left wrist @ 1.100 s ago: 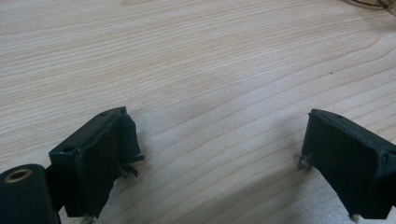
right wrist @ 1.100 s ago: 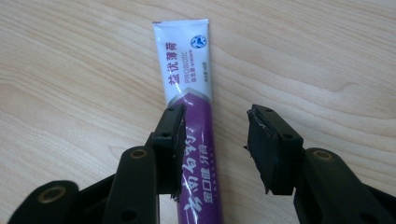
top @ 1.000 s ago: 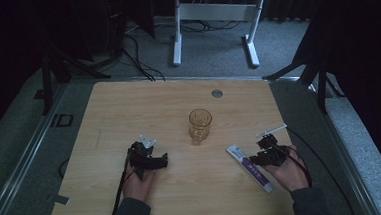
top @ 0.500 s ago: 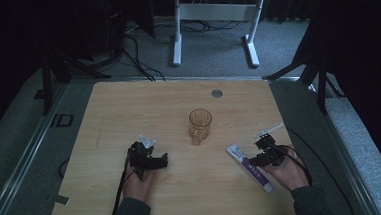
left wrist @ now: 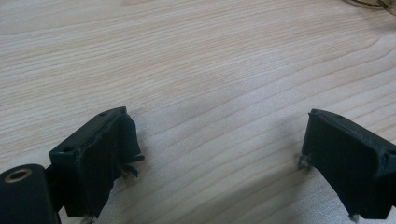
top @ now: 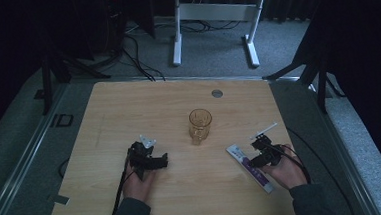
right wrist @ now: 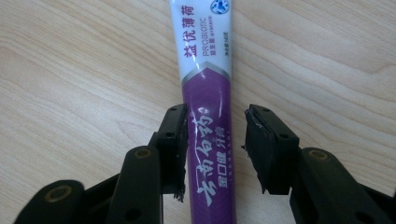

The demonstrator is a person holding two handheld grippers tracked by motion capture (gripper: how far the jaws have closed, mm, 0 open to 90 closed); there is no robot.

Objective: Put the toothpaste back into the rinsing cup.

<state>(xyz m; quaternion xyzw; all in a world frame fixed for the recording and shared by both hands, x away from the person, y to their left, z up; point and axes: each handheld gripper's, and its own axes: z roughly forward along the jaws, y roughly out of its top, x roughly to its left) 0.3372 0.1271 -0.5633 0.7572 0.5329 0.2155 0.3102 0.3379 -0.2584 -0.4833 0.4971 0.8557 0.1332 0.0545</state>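
The right hand-held gripper (right wrist: 215,149) straddles the toothpaste tube (right wrist: 205,93) on the bench (top: 128,111), jaws spread, unevenly; closing may skew it. The left hand-held gripper (left wrist: 219,154) is spread, empty.

The right gripper (top: 258,151) now sits lower and further left in the high view than a second ago, down over the purple half of the toothpaste tube (top: 250,167); the white plate on top of it has swung along with it.
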